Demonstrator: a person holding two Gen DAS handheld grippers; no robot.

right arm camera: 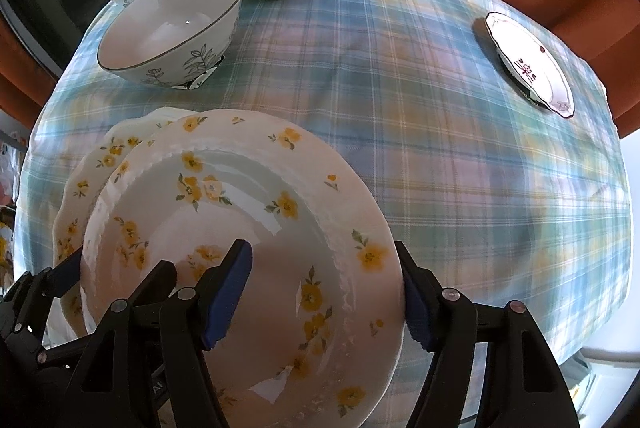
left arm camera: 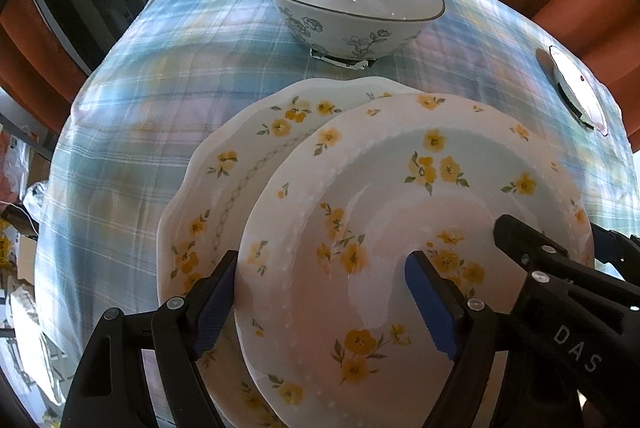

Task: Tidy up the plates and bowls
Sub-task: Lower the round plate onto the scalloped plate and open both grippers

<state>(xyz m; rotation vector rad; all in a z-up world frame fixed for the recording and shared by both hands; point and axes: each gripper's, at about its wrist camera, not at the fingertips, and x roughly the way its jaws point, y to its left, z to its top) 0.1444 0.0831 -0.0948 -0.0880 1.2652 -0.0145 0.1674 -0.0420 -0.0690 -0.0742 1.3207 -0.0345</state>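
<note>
Plaid-clothed table (right arm camera: pixel 400 99), orange curtain behind. Upper yellow-flower plate (left arm camera: pixel 400 228) lying offset on a larger scalloped plate (left arm camera: pixel 240 163) at near edge. Left gripper (left arm camera: pixel 320 304) straddling upper plate's left rim, jaws apart, outer pad close beside the rim; right gripper (right arm camera: pixel 324 296) likewise on right rim, jaws apart. Contact at the outer pads possibly made, not resolvable here. Three floral bowls (right arm camera: pixel 172 31) grouped at far left corner; small plate (right arm camera: pixel 528 63) near far right edge. Glazed ceramic: stiff, slick, chippable, moderately heavy. Best hold: opposite rims, pads squarely across rim, lifted level.
</note>
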